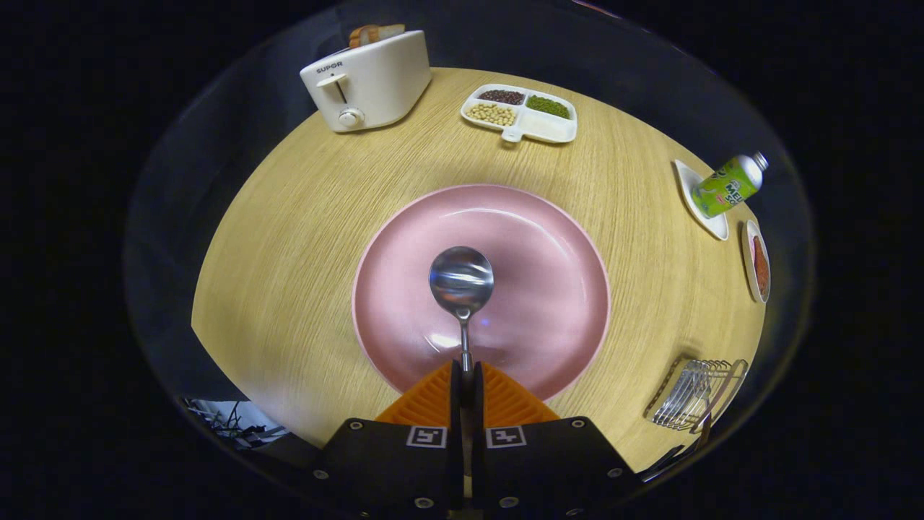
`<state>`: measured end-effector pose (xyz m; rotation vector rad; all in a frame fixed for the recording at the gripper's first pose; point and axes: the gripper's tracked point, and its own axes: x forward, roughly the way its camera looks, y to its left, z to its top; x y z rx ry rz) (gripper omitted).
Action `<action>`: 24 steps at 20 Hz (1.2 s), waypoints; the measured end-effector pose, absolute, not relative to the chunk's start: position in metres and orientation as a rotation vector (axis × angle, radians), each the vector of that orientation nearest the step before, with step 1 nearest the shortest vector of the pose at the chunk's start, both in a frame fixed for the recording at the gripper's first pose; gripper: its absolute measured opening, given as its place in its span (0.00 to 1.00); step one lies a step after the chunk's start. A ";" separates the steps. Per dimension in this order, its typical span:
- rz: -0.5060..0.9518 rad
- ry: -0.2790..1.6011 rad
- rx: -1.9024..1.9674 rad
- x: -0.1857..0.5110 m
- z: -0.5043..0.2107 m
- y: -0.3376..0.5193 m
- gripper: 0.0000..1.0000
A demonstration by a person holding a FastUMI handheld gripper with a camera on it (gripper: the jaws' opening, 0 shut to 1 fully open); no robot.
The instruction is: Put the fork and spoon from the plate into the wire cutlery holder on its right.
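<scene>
- Gripper (467, 375): jaws closed on handle of spoon (462, 282), bowl held out over pink plate (548, 238).
- Plate: mid-tabletop (289, 238).
- Wire cutlery holder (693, 393): near tabletop's right edge, well apart from plate.
- Far edge: toaster (368, 83), divided dish (520, 112).

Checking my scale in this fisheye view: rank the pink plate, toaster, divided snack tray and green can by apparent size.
1. Pink plate, though it is nearest.
2. Toaster.
3. Divided snack tray.
4. Green can.
The claw is shut on the spoon.
</scene>
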<state>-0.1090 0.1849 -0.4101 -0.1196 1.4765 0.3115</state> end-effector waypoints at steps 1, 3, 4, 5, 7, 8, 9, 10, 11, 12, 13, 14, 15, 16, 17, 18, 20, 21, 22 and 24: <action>0.304 1.466 -0.111 -0.109 -0.404 0.179 0.05; 0.285 1.445 -0.090 -0.110 -0.392 0.163 0.05; 0.276 1.437 -0.079 -0.112 -0.385 0.155 0.05; 0.264 1.428 -0.069 -0.114 -0.380 0.147 0.05; 0.237 1.416 -0.051 -0.120 -0.369 0.129 0.05; 0.222 1.414 -0.039 -0.124 -0.366 0.119 0.05; 0.203 1.410 -0.026 -0.127 -0.361 0.108 0.05; 0.188 1.405 -0.017 -0.129 -0.357 0.098 0.05; 0.170 1.399 -0.010 -0.131 -0.353 0.088 0.05; 0.154 1.396 -0.006 -0.135 -0.350 0.077 0.05; 0.136 1.392 -0.001 -0.139 -0.346 0.067 0.05; 0.121 1.389 0.003 -0.143 -0.342 0.057 0.05; 0.104 1.388 0.005 -0.147 -0.339 0.047 0.05; 0.088 1.385 0.006 -0.151 -0.335 0.037 0.05; 0.074 1.378 0.010 -0.154 -0.331 0.027 0.05; 0.061 1.375 0.019 -0.157 -0.328 0.020 0.05; 0.035 1.366 0.045 -0.163 -0.322 0.004 0.05; 0.024 1.364 0.050 -0.167 -0.319 -0.004 0.05; 0.007 1.362 0.048 -0.171 -0.319 -0.015 0.05; -0.030 1.366 0.033 -0.176 -0.321 -0.034 0.05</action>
